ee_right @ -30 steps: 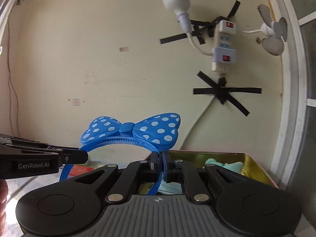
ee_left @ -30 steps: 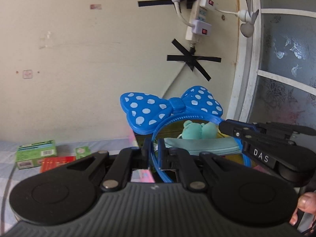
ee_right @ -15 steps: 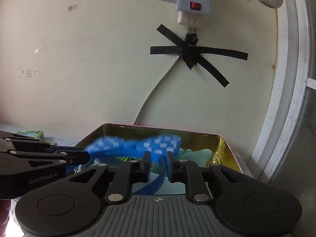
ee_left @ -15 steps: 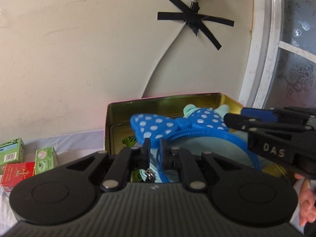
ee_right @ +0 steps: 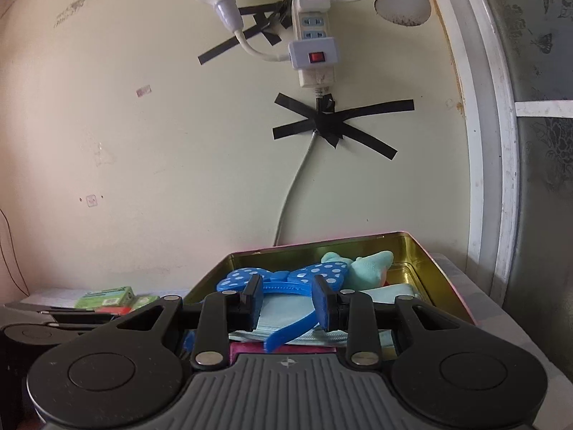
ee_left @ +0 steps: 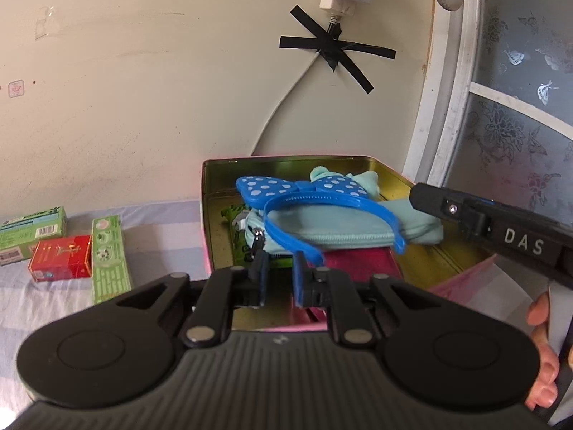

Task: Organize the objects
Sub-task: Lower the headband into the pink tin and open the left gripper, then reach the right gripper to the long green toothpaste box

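The blue polka-dot bow headband lies inside the open gold tin, resting on a pale teal zip pouch, with its bow toward the far wall of the tin and its two ends pointing back toward me. Behind the bow sits a teal plush toy; under the pouch shows something magenta, and at the tin's left side a green packet.

My left gripper has just been opening: jaws slightly spread, one headband end just beside the right pad, but no pinch on it. My right gripper stands spread; its jaws have opened over the last second. The band's other end runs between them, leaning near the right pad, not clamped. In the left wrist view, the right gripper comes in from the right edge over the tin, with my hand behind it.

Left of the tin, on the striped cloth, lie three small boxes close together: a green box farthest, a red box and a light green carton nearest the tin. On the wall above, a power strip is held with black tape.
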The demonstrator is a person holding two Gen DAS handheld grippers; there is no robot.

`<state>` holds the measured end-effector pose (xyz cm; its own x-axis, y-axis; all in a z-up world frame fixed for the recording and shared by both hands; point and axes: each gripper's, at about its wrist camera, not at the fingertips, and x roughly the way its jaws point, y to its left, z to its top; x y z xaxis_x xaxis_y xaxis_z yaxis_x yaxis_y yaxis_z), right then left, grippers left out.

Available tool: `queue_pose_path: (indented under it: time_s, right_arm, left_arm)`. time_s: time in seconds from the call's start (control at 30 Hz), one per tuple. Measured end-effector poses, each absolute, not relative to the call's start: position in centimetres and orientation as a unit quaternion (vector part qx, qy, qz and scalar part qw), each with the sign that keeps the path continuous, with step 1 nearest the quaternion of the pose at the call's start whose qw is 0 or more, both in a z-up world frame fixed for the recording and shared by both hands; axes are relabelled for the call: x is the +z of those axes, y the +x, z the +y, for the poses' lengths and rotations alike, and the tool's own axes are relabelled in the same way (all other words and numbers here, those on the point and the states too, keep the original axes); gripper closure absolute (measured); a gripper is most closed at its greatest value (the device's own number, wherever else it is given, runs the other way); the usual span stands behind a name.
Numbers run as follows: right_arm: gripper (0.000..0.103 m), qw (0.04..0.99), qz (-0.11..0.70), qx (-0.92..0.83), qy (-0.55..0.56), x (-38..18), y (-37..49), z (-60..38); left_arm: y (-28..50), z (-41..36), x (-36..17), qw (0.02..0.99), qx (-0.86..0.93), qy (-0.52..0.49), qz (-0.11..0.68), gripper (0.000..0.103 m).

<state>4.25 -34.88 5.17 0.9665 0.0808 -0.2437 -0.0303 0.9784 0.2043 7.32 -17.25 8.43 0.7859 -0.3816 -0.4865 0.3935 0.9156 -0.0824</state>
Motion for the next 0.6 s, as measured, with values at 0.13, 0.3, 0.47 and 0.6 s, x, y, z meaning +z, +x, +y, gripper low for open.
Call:
queue_pose_path:
  time_s: [0.13, 0.3, 0.47, 0.6]
  right_arm:
    - [0.079, 0.986, 0.109, 0.043, 0.119, 5.2, 1.7, -33.2]
    - [0.078, 0.982, 0.114, 0.059, 0.136, 4.1, -0.6, -30.6]
    - [0.077, 0.975, 0.144, 0.073, 0.150, 2.1, -1.8, -28.2]
    - [0.077, 0.971, 0.177, 0.093, 0.133, 0.8, -1.7, -25.6]
  left_arm:
    - [5.3, -15.3, 7.9, 0.943, -0.197, 0.014, 0.269, 0.087]
    - [4.1, -12.6, 6.1, 0.940, -0.170, 0.020, 0.294, 0.087]
    - [4.0, -9.4, 4.2, 0.937, -0.140, 0.016, 0.321, 0.087]
    - [4.2, -6.3, 3.0, 0.939, -0.109, 0.009, 0.327, 0.086]
